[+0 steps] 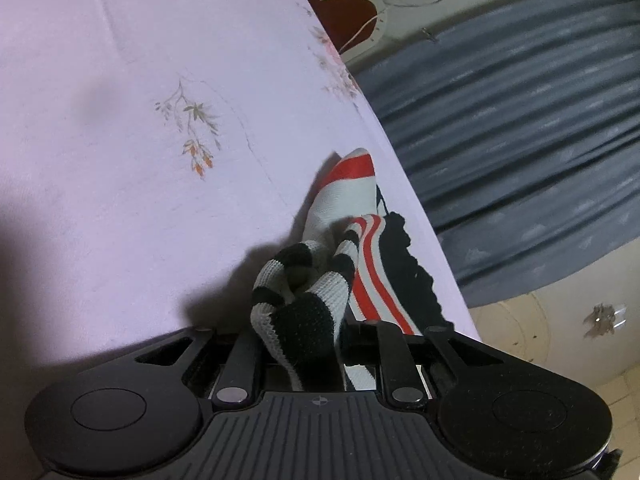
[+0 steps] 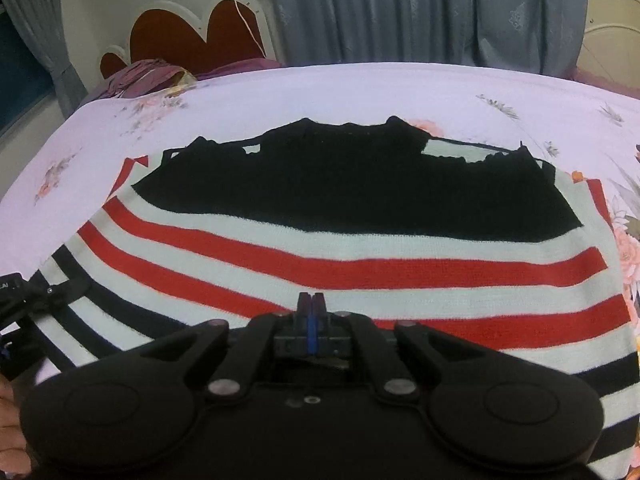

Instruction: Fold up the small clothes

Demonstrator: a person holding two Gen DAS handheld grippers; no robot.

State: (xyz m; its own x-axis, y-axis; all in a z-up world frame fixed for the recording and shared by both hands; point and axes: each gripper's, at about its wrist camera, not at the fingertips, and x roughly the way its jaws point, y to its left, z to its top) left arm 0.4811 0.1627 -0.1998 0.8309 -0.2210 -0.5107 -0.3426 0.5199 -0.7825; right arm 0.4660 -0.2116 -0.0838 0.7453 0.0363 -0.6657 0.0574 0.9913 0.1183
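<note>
The jaws of the left gripper (image 1: 308,340) clench a bunched fold of the striped knit sweater (image 1: 316,288), black-and-white ribbed fabric crumpled between them; the jaws of the right gripper (image 2: 311,308) are pressed together with nothing visibly caught, their tips just over the garment. In the right wrist view the sweater (image 2: 360,264) lies spread flat on the lilac floral bedsheet (image 2: 100,152), filling the centre: a black panel toward twelve o'clock, red and white bands below it, black and white stripes toward six. The left gripper shows at nine o'clock at the sweater's edge. A red heart-shaped headboard (image 2: 192,36) stands at eleven o'clock, grey curtains (image 2: 420,8) at twelve.
</note>
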